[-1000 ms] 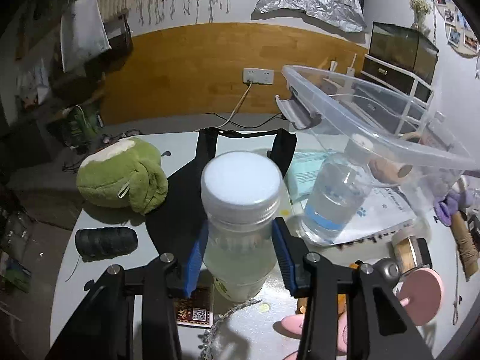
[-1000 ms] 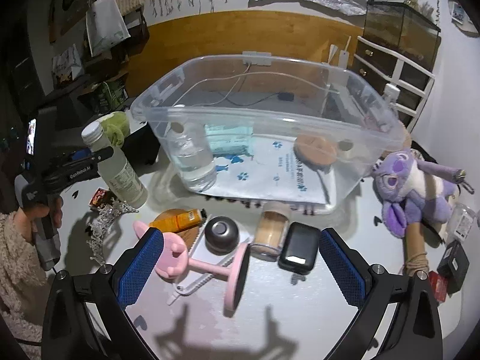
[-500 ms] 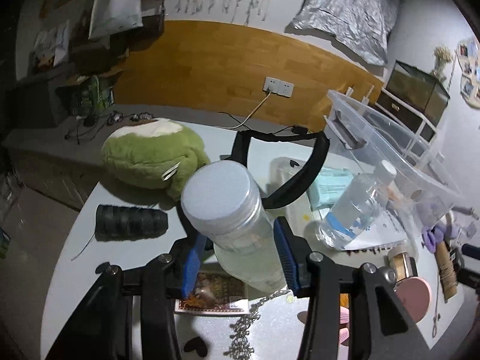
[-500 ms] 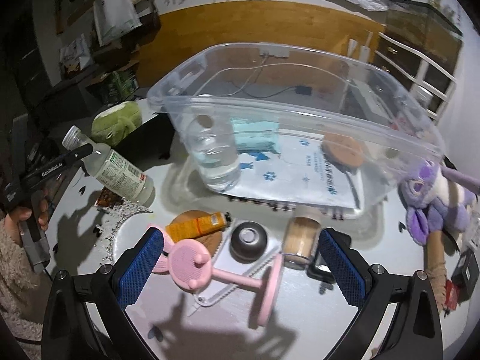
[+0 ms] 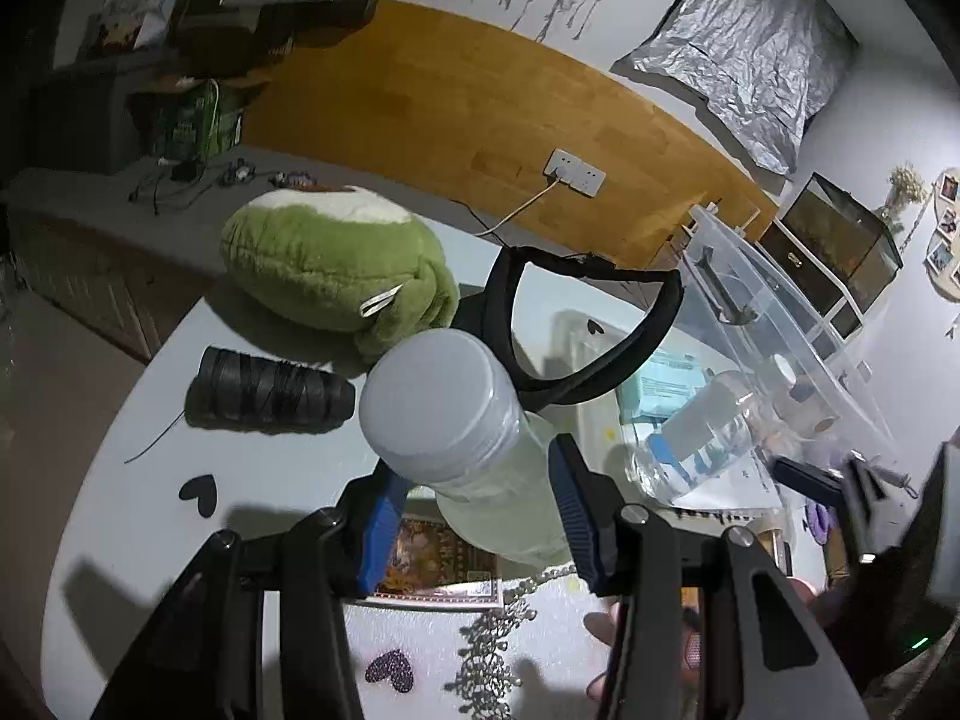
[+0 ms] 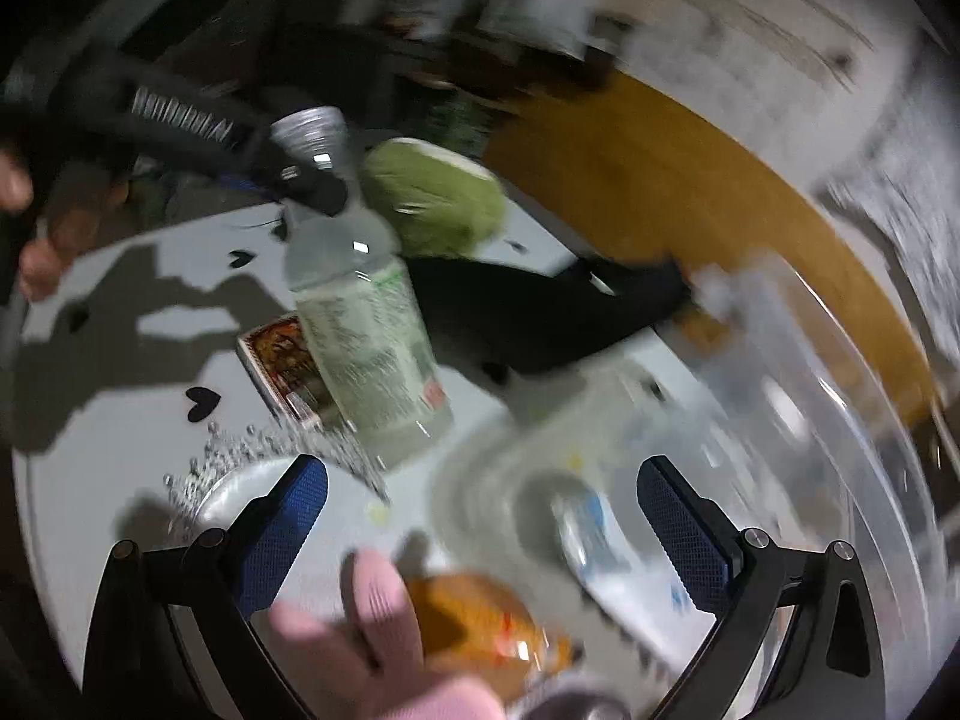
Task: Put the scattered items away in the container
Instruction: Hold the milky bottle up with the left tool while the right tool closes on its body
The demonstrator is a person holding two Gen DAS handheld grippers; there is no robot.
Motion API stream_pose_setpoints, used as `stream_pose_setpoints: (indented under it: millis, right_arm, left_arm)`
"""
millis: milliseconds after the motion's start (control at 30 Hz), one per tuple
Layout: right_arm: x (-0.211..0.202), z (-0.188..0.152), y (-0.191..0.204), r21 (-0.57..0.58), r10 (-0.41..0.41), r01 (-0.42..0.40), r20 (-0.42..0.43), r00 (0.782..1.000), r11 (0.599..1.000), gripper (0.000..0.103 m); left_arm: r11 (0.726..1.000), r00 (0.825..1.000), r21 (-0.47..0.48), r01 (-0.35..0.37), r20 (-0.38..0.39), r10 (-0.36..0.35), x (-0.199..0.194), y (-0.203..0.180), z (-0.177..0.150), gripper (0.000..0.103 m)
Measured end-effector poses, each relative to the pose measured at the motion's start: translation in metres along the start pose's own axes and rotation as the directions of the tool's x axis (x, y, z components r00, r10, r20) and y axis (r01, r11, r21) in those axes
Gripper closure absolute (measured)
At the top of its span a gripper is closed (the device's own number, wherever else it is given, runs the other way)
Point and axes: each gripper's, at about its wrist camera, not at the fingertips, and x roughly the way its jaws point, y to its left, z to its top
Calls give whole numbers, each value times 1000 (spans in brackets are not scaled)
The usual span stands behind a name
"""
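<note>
Left wrist: white-capped, pale translucent bottle [image 5: 474, 450]

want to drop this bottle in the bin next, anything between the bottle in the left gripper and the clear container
Nothing solid blocks the way. The bottle is clamped in the left gripper; only the black strap lies flat on the table toward the clear container.

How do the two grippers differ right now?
The left gripper is closed on the white-capped bottle; the right gripper stands wide open with nothing gripped. The left view is sharp; the right view is motion-blurred. Both have blue pads and point down toward the table.
</note>
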Motion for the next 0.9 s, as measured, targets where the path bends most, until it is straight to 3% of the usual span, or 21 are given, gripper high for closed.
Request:
stream_pose_setpoints:
  millis: [233, 333, 400, 533, 633, 900]
  right_arm:
    - [37, 31, 33, -180, 55, -42, 70, 996, 983, 2]
    - [48, 41, 39, -230, 73, -53, 79, 994, 972, 19]
    - [57, 42, 41, -261, 77, -59, 61, 995, 964, 24]
    - [68, 44, 40, -281, 81, -65, 46, 996, 958, 25]
    - [75, 46, 40, -280, 109, -96, 30, 994, 955, 39]
    - [77, 50, 35, -244, 125, -116, 23, 992, 963, 46]
  left_arm:
    - [1000, 1000, -4, 17, -8, -17, 0, 4, 1, 56]
    - [1000, 1000, -3, 22, -10, -22, 1, 5, 2, 56]
    - [1000, 1000, -1, 26, -15, -26, 2, 6, 5, 56]
    - [1000, 999, 6, 30, -22, -30, 5, 6, 9, 56]
    - [999, 999, 3, 37, -26, -37, 6, 7, 10, 56]
    - [995, 994, -44, 95, -47, -97, 5, 11, 17, 61]
